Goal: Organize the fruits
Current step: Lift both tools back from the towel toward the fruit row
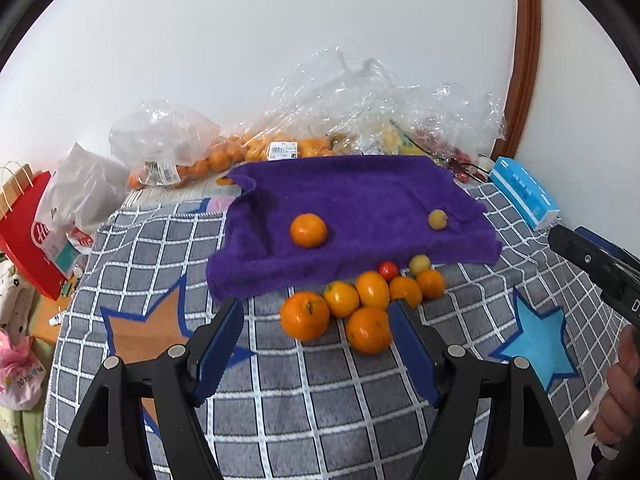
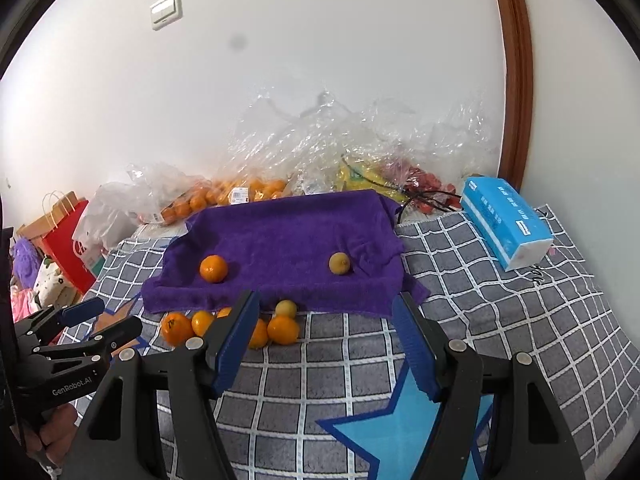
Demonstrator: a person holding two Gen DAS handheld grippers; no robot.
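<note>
Both tongs released, nothing held. Orange pile (image 1: 352, 308) sits on the checked blanket (image 1: 304, 400) just off the purple towel (image 1: 360, 200), dead ahead of left tongs (image 1: 316, 308); right tongs (image 2: 326, 300) aim right of it. Left nearer.

one orange (image 1: 308, 230) and a yellowish fruit (image 1: 437, 220) lie apart on the purple towel (image 1: 352, 196).

Left gripper (image 2: 94, 322) body: white lettering reads "GenRobot.AI".
Pink bag (image 1: 22, 376): partial print, "DO YOU".
Bag labels (image 1: 283, 149): barcodes show, print too small to read.
Tissue pack (image 2: 506, 226): print illegible.
</note>
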